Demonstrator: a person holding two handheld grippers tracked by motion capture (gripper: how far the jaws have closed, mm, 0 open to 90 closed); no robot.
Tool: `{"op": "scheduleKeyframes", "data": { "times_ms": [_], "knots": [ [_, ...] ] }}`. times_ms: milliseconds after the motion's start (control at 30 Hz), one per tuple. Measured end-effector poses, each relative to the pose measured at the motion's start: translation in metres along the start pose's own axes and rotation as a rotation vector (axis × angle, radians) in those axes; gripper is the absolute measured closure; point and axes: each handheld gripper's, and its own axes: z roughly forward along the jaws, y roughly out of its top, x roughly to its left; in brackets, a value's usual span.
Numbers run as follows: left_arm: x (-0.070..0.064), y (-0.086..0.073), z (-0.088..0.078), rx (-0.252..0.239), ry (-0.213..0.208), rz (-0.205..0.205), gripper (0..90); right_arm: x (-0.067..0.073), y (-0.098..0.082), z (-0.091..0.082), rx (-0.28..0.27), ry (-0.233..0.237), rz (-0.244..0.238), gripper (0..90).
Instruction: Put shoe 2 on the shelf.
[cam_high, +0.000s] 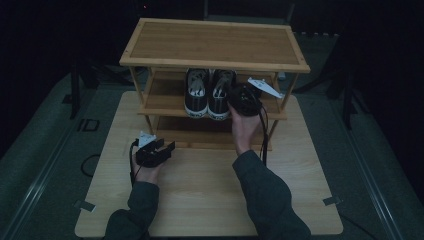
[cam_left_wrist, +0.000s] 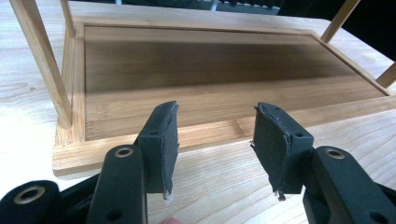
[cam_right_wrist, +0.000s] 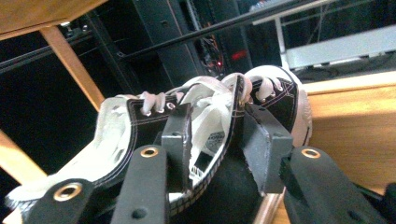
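Observation:
A pair of black canvas sneakers with white laces stands on the middle shelf of a three-tier wooden shoe rack (cam_high: 215, 42), heels toward me. My right gripper (cam_high: 233, 94) reaches in at the right sneaker (cam_high: 220, 97). In the right gripper view its jaws (cam_right_wrist: 215, 135) are pinched on that sneaker's (cam_right_wrist: 280, 100) side wall beside the tongue, with the other sneaker (cam_right_wrist: 135, 126) just beyond. The left sneaker (cam_high: 196, 95) stands untouched. My left gripper (cam_high: 167, 146) hovers low over the table before the rack's bottom shelf (cam_left_wrist: 210, 60), open (cam_left_wrist: 215, 135) with nothing between its fingers.
The rack stands at the far half of a light wooden table (cam_high: 200, 195). Thin corner posts (cam_left_wrist: 44, 60) frame each shelf opening. The top shelf hangs over the sneakers. Dark floor and stands surround the table.

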Motion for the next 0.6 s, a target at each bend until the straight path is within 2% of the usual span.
{"op": "scheduleKeyframes", "data": {
  "times_ms": [167,300,433,500,567,600],
  "knots": [
    [-0.001,0.000,0.001,0.005,-0.003,0.005,50.3,-0.004,0.000,-0.016,-0.029,0.022,-0.036,61.4],
    [0.000,0.000,0.001,0.006,0.000,0.004,50.2,-0.010,0.000,-0.027,-0.030,0.036,-0.044,61.4],
    [-0.001,-0.001,0.001,0.007,-0.001,0.004,50.2,-0.017,-0.001,-0.034,-0.002,0.036,-0.066,61.7],
    [-0.001,-0.001,0.001,0.008,0.000,0.007,50.2,-0.026,-0.004,-0.039,0.049,0.029,-0.091,62.3],
    [-0.001,-0.001,0.002,0.009,0.000,0.006,50.2,-0.030,-0.007,-0.041,0.082,0.025,-0.109,62.4],
    [-0.001,-0.001,0.002,0.010,0.000,0.006,50.2,-0.030,-0.007,-0.041,0.082,0.025,-0.109,62.4]
  ]
}}
